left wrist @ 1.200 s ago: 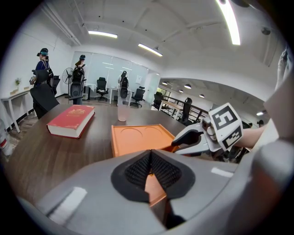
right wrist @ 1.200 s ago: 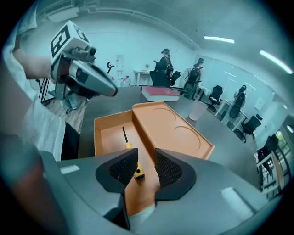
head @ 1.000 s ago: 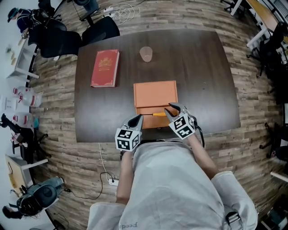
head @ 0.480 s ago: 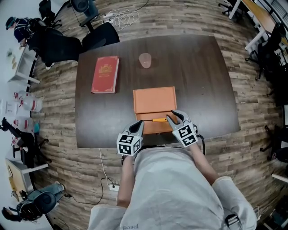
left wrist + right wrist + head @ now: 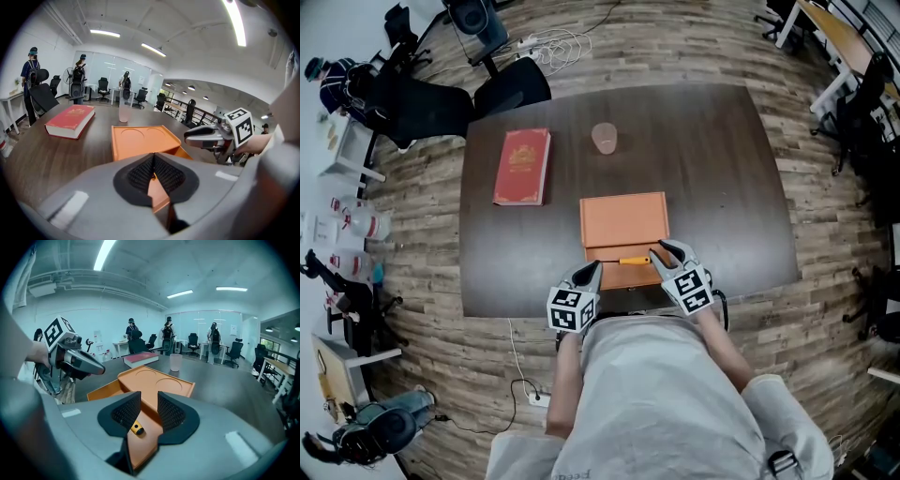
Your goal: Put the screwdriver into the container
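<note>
An orange container [image 5: 623, 217] sits near the table's front edge with its drawer [image 5: 609, 277] pulled out toward me. The screwdriver [image 5: 633, 261], with a yellow handle, lies inside the drawer. My right gripper [image 5: 664, 251] is open at the drawer's right end. In the right gripper view the yellow handle end [image 5: 137, 428] shows low between the spread pads [image 5: 171, 411], untouched. My left gripper [image 5: 592, 270] is shut with nothing in it, just off the drawer's left front corner. Its pads [image 5: 165, 174] meet over the orange drawer edge.
A red book [image 5: 522, 166] lies at the table's far left, and a translucent cup [image 5: 604, 138] stands beyond the container. Office chairs [image 5: 511, 80] and cables sit behind the dark table [image 5: 722, 187]. People stand far off in the left gripper view.
The head view has drifted slightly. Both grippers, the drawer and the screwdriver keep about the same places relative to each other.
</note>
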